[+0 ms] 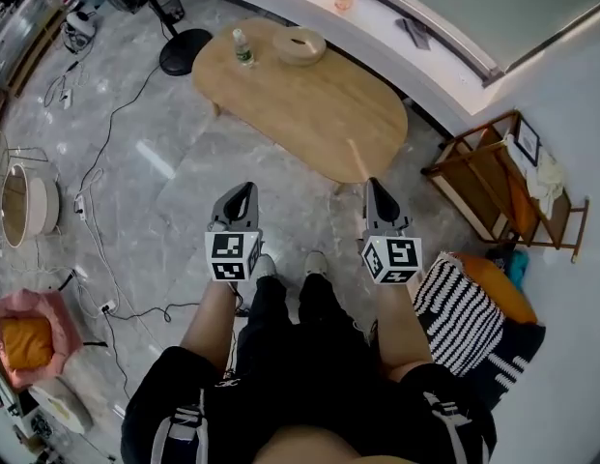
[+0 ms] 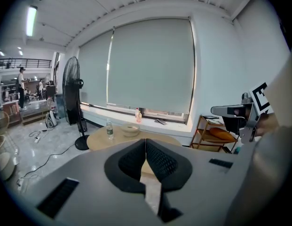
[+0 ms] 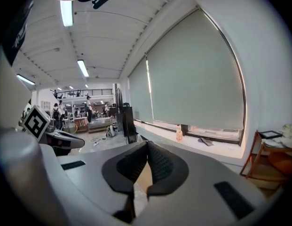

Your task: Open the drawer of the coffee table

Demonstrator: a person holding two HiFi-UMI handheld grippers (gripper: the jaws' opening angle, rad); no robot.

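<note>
Coffee table [image 1: 300, 95] fills the upper middle of the head view, an oval wooden top with a small bottle [image 1: 242, 48] and a pale ring-shaped bowl [image 1: 300, 45] at its far end. I see no drawer front from up here, so I judge that it sits under the near edge. The left gripper [image 1: 243, 191] and right gripper [image 1: 375, 188] hang side by side at frame centre, well short of the table, above the person's shoes. To do this approach well, I would drop low enough to see the handle first and release one pair of jaws before reaching in. A slanted table leg [image 1: 356, 159] on the near side could block the reach. A fan base [image 1: 185, 51] stands upper left, cables [image 1: 97, 191] trail down the left floor, and a wooden rack [image 1: 493, 182] stands at right. In the left gripper view the jaws are clenched on nothing, with the tabletop just above them at mid-frame. In the right gripper view the jaws are likewise clenched and empty, with a pink bottle [image 3: 179, 133] on the sill beyond.
</note>
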